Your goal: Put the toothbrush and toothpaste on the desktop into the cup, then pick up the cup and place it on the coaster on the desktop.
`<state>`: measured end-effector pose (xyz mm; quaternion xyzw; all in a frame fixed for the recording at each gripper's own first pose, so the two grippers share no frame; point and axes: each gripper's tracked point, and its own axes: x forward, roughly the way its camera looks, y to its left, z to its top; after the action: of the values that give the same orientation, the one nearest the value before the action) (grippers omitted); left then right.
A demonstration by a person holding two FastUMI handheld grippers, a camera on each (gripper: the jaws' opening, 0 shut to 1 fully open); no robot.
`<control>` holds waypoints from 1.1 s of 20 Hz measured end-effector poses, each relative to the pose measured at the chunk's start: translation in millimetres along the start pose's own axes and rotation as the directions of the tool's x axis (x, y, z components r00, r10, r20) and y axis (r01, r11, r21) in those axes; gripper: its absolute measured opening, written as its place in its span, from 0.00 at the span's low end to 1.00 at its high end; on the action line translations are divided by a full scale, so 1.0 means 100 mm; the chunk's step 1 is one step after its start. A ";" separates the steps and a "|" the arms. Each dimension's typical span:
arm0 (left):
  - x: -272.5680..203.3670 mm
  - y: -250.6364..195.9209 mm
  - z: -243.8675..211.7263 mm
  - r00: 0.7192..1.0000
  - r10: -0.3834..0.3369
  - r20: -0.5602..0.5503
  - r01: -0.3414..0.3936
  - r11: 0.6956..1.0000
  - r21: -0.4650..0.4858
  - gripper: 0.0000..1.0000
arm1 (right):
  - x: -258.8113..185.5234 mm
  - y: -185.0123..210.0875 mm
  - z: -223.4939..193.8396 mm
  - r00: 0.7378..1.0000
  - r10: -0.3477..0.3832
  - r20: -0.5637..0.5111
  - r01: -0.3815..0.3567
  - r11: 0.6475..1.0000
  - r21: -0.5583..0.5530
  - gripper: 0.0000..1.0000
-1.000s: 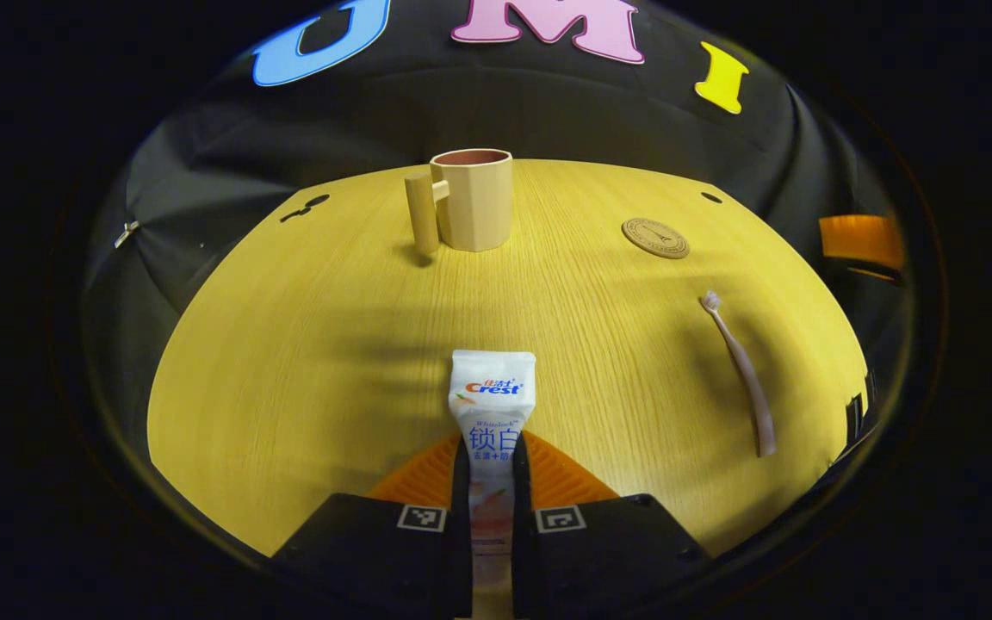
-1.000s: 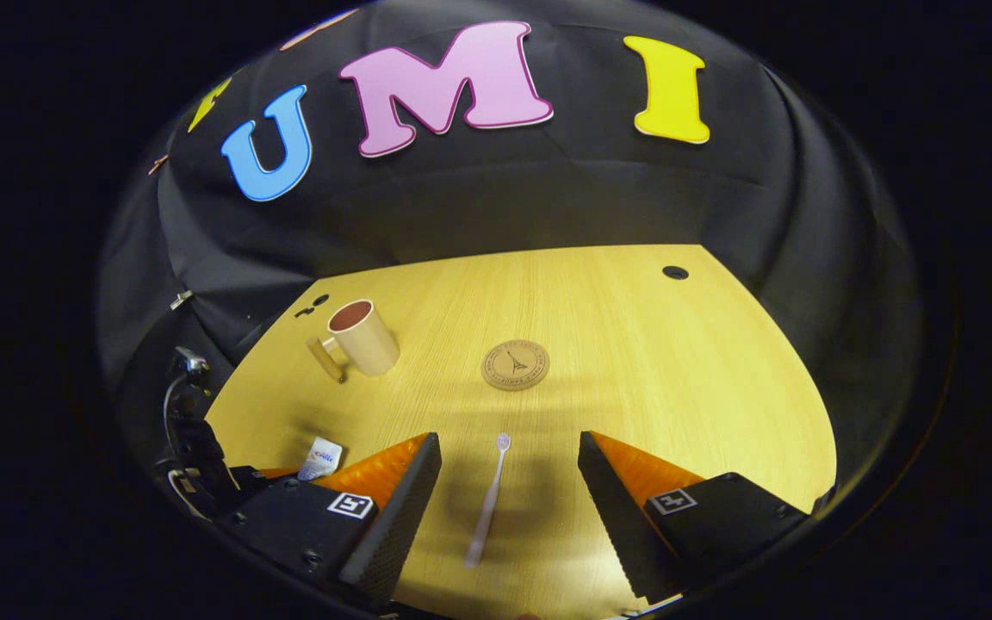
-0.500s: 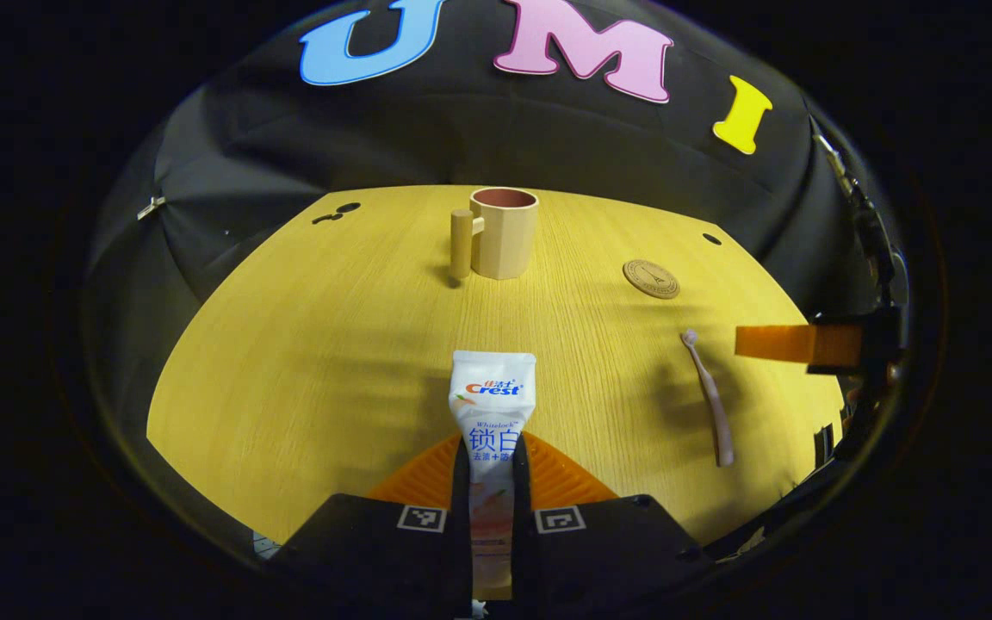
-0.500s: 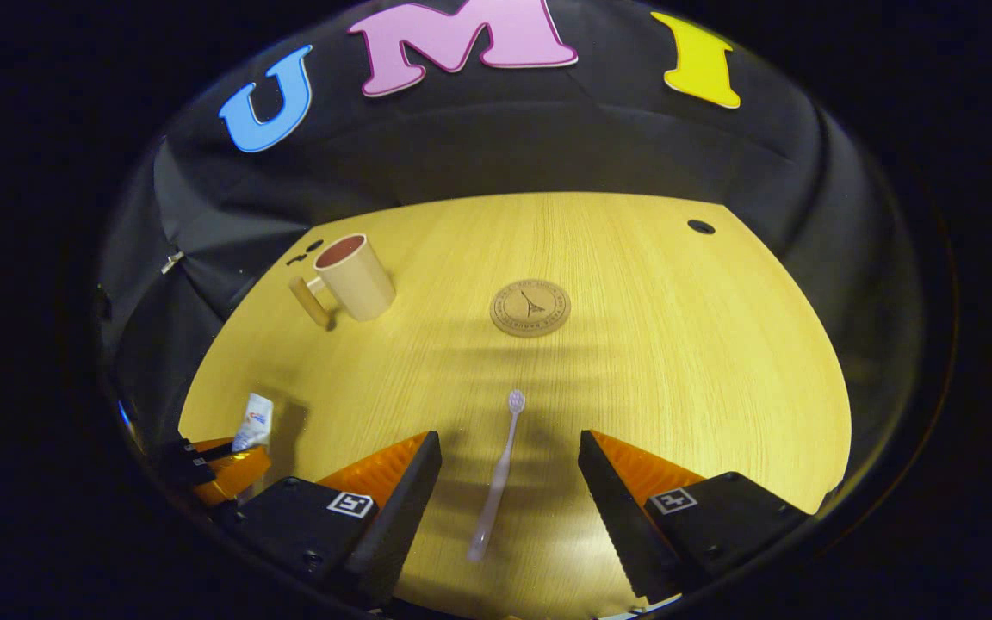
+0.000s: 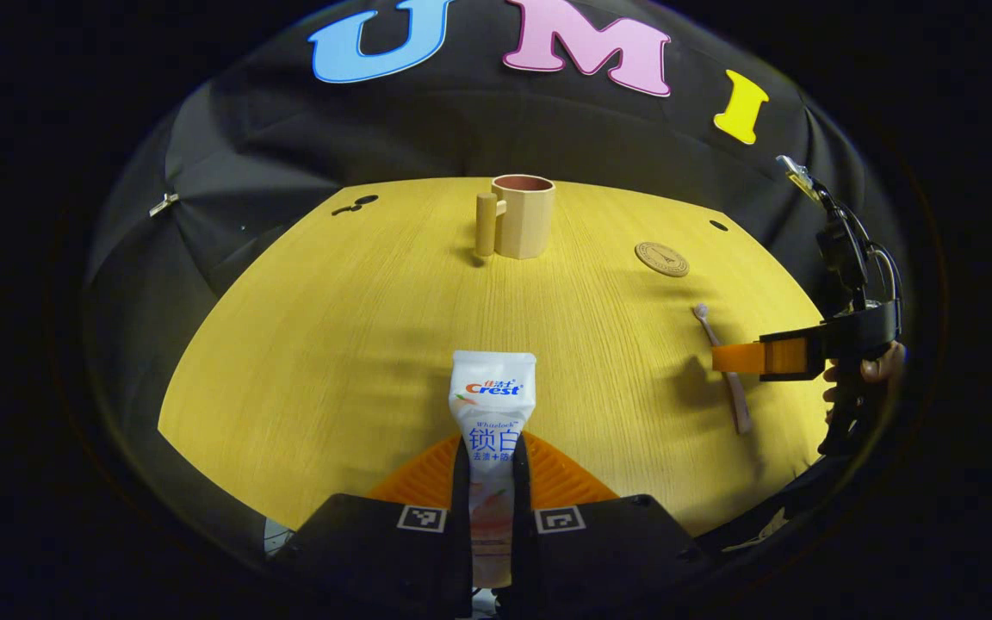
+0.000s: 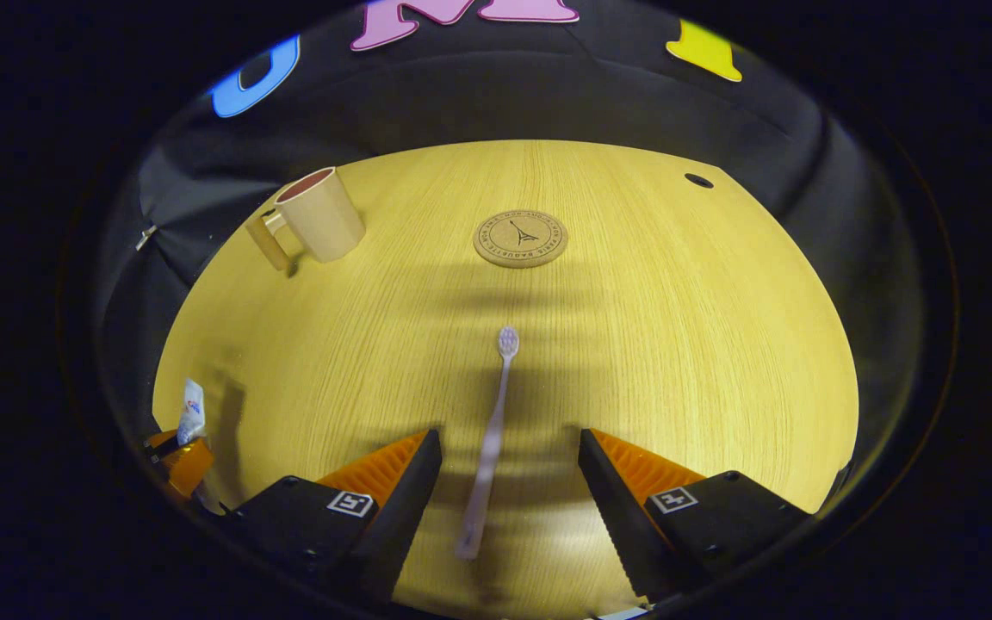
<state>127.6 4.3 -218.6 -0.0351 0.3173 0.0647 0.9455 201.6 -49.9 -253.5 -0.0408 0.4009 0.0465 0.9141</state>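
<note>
On the wooden desktop I note the cup empty, coaster bare. My left gripper clamps the toothpaste tube; my right gripper stands wide, straddling the flat-lying toothbrush.

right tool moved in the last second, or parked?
Yes. In the right gripper view the right tool has come down and forward: the toothbrush now runs back between its open fingers, and the coaster sits higher and larger.

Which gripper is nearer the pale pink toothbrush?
Right. The right gripper straddles the pale pink toothbrush, open. The left gripper is off to the side, shut on the white toothpaste tube.
</note>
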 end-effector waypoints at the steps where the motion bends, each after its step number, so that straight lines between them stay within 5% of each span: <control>1: -0.01 0.02 -0.01 1.000 0.000 0.003 0.000 1.000 -0.004 0.23 | 0.02 0.00 -0.05 1.000 -0.011 -0.012 0.010 1.000 -0.012 0.99; 5: -0.06 0.09 -0.01 1.000 0.005 0.015 -0.005 1.000 -0.011 0.23 | 0.04 0.06 -0.07 1.000 -0.023 -0.009 0.023 0.999 -0.030 0.98; 6: -0.08 0.11 -0.03 1.000 0.007 0.016 -0.007 1.000 -0.011 0.23 | 0.03 0.07 -0.07 1.000 -0.027 -0.012 0.027 0.999 -0.026 0.91; 9: -0.09 0.15 -0.11 1.000 0.006 0.004 -0.006 0.999 -0.037 0.23 | 0.02 0.07 -0.07 0.999 -0.038 -0.035 0.037 0.999 -0.021 0.65; 11: -0.08 0.16 -0.18 1.000 0.006 -0.009 -0.007 0.998 -0.059 0.23 | 0.05 0.06 -0.04 0.999 -0.041 -0.026 0.040 0.999 -0.023 0.26; 12: -0.07 0.17 -0.21 1.000 0.007 -0.016 -0.009 0.998 -0.066 0.23 | 0.03 0.06 -0.05 0.999 -0.037 -0.014 0.037 0.999 -0.032 0.31; 13: -0.07 0.17 -0.23 1.000 0.008 -0.021 -0.009 0.998 -0.069 0.23 | 0.02 0.08 -0.03 1.000 -0.024 -0.006 0.023 0.998 -0.066 0.14; 17: -0.06 0.13 -0.26 1.000 0.003 -0.026 -0.004 0.998 -0.061 0.23 | 0.00 0.18 -0.11 0.997 0.071 -0.025 -0.075 0.971 -0.227 0.07; 22: 0.00 0.04 -0.13 1.000 -0.011 -0.008 0.011 0.998 -0.066 0.23 | -0.04 0.09 -0.15 0.993 0.109 -0.053 -0.117 0.975 -0.187 0.07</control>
<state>119.9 6.9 -228.9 -0.0682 0.3190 0.0696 0.9427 186.7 -42.7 -260.6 -0.1058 0.4156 0.1357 0.8931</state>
